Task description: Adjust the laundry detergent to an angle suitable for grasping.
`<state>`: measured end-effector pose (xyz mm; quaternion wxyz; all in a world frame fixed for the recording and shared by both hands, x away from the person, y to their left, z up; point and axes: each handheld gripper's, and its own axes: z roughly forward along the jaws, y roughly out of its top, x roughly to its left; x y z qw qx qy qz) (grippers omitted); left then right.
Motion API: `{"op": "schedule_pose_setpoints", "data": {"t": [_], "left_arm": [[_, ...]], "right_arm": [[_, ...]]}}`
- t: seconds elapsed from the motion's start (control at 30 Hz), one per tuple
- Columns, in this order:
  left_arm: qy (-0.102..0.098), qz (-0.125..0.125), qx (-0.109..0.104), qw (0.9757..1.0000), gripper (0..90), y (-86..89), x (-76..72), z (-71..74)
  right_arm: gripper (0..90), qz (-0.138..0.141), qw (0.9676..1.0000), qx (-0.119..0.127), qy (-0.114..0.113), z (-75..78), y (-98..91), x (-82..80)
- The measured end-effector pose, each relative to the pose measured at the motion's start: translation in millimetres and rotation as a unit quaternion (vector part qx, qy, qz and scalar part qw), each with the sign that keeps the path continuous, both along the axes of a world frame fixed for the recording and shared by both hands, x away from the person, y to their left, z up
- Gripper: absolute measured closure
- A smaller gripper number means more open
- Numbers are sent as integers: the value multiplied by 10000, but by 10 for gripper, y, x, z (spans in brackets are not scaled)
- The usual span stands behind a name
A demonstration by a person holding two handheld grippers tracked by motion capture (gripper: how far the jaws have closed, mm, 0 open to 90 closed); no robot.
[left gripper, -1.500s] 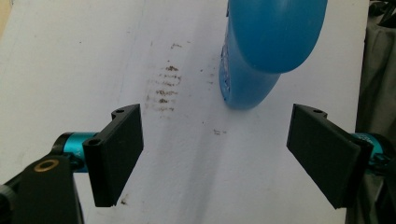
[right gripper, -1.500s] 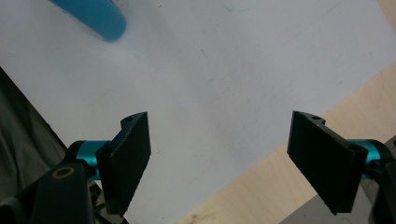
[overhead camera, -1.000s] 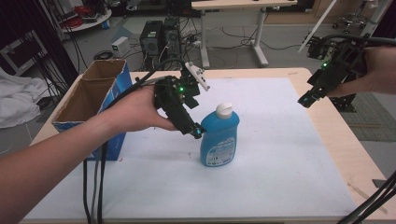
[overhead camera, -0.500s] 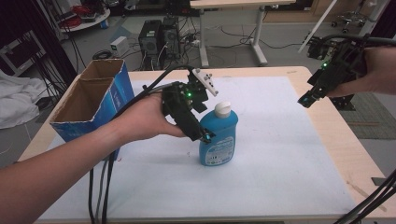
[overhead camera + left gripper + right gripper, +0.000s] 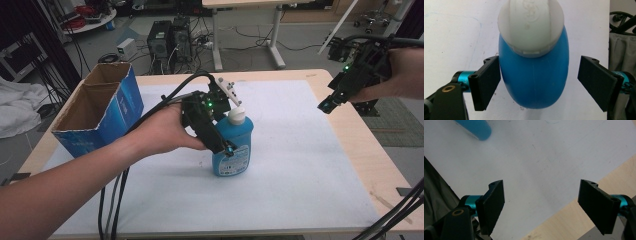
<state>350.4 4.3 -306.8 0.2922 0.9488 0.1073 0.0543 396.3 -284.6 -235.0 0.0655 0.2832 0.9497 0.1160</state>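
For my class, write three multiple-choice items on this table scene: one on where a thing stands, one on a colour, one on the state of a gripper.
1. Where does the cardboard box stand?
A. at the table's left edge
B. at the table's right edge
C. on top of the bottle

2. What colour is the cap of the blue bottle?
A. red
B. white
C. black

3. How does the left gripper stand at the bottle?
A. shut far from the bottle
B. holding the box
C. open, with the bottle between its jaws

Answers: 1 A, the high view shows the box at the left edge. 2 B, the left gripper view shows a white cap. 3 C, a gap shows between the bottle and one jaw there.
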Motion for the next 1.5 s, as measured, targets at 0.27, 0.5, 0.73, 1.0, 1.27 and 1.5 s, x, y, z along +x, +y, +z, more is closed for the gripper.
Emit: {"op": "schedule_pose_setpoints", "data": {"t": [0.27, 0.5, 0.73, 1.0, 1.27, 1.5], "left_arm": [[39, 171, -38, 9998, 187, -27, 10, -30], [67, 208, -33, 9998, 187, -14, 14, -25], [134, 190, -1, 9997, 191, -23, -7, -39], [191, 164, -25, 9997, 215, -9, -12, -38], [181, 181, -35, 9997, 232, -3, -12, -36], [163, 232, -22, 9996, 250, -4, -10, -40]], "right_arm": [[211, -27, 10000, 18, 9, -7, -6, -5], [211, -24, 10000, 26, -2, -6, -19, -7], [211, -34, 10000, 28, 3, -7, -12, -12], [211, -28, 10000, 35, 10, -11, -14, -16], [211, -22, 10000, 43, 16, -25, -30, -24], [211, -34, 10000, 49, 8, -26, -36, -39]]}}
